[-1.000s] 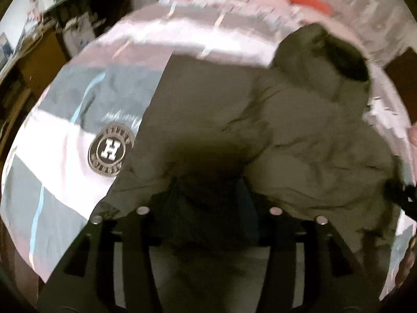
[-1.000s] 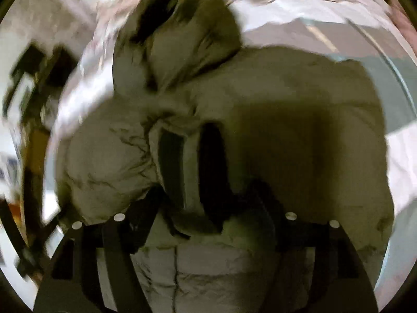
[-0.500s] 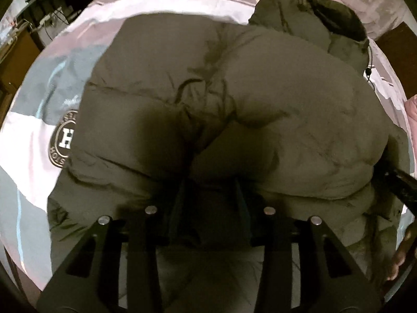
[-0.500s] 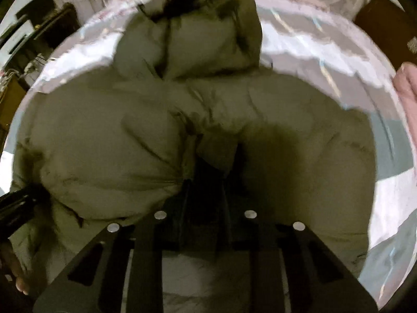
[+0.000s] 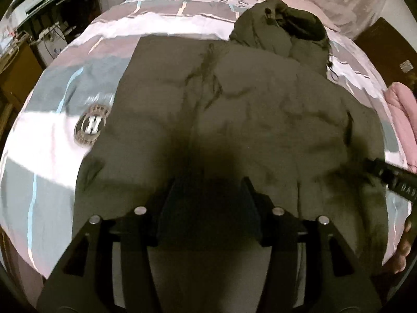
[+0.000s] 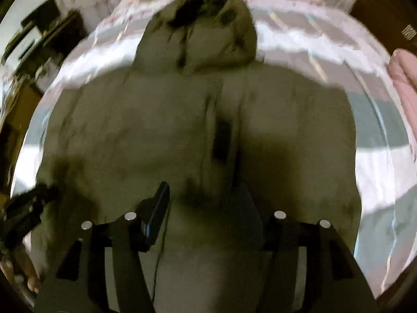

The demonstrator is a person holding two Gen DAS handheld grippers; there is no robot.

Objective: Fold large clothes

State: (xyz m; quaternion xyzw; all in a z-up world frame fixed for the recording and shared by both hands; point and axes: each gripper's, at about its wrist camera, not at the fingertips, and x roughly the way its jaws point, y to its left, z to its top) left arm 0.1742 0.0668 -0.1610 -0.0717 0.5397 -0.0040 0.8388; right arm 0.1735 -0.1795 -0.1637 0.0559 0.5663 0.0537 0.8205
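An olive puffer jacket [image 5: 234, 120] lies spread across the bed [image 5: 52, 161], covering its middle, with its hood [image 6: 208, 26] toward 12 o'clock. The left tool [image 5: 208, 195] sits low over the hem at 6 o'clock, jaws spread apart with nothing between them. The right tool [image 6: 206, 203] is likewise parted over the jacket's centre seam, gripping nothing. A round crest [image 5: 91, 125] on the bedcover shows at 9 o'clock.
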